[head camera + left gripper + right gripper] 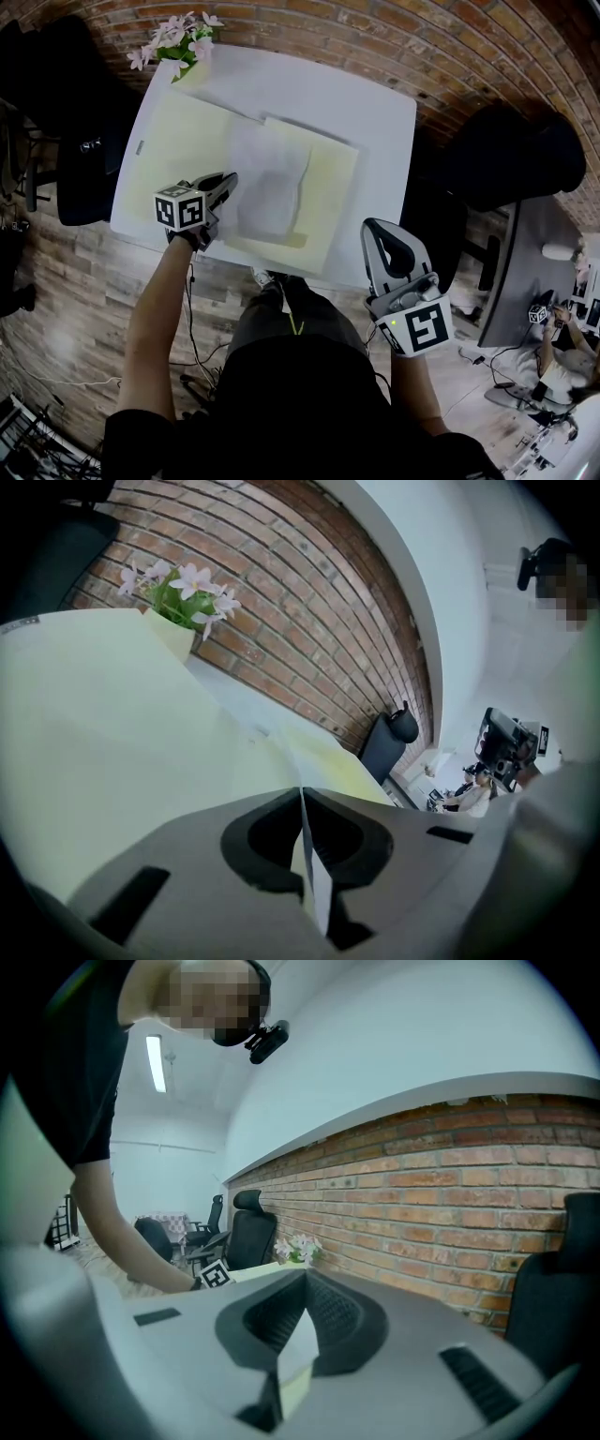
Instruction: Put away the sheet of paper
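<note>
A white sheet of paper (267, 183) lies over an open pale yellow folder (173, 141) on the white table (361, 103). My left gripper (228, 181) is at the sheet's left edge. In the left gripper view the jaws (302, 794) are shut on a thin sheet edge (315, 878) that runs between them, with the folder's flap (103, 714) spread to the left. My right gripper (376, 231) hangs by the table's front right edge, away from the paper. Its jaws (305, 1277) meet at the tips with nothing held.
A small pot of pink flowers (178, 42) stands at the table's far left corner, against the brick wall (394, 42). Black office chairs stand to the left (56, 103) and right (520, 155) of the table. A second desk (530, 253) is at the right.
</note>
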Demonstrator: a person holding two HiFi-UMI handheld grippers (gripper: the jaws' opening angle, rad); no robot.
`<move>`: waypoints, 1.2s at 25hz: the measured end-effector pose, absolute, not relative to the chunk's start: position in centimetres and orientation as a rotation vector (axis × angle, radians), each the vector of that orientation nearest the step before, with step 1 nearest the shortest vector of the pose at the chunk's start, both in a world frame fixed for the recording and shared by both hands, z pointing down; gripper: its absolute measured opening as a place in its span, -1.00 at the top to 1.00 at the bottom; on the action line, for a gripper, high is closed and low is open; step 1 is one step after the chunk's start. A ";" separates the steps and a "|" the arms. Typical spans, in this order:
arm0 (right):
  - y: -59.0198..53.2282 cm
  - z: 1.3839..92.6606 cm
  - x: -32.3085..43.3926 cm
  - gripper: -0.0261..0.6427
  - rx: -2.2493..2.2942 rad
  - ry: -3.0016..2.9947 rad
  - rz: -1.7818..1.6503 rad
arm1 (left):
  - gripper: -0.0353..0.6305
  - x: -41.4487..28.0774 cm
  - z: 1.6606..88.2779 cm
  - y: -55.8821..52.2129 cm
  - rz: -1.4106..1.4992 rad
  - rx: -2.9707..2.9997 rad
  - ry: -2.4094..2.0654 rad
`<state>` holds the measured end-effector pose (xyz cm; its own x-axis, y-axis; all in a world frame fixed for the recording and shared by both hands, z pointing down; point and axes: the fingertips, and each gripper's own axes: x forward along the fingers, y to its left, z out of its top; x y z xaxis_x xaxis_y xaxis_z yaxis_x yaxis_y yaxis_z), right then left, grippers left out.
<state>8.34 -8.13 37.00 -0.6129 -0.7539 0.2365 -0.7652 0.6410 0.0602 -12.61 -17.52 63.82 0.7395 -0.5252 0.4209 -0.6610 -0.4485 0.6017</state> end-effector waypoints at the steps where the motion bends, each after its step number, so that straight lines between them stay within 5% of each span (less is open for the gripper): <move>1: -8.1 37.0 8.4 0.88 1.237 -2.621 0.072 | 0.82 -12.2 63.8 -17.5 0.230 2.157 -0.879; 30: -9.1 37.6 12.1 0.88 1.308 -2.596 0.121 | 0.82 -4.4 65.5 -17.3 0.369 2.120 -0.697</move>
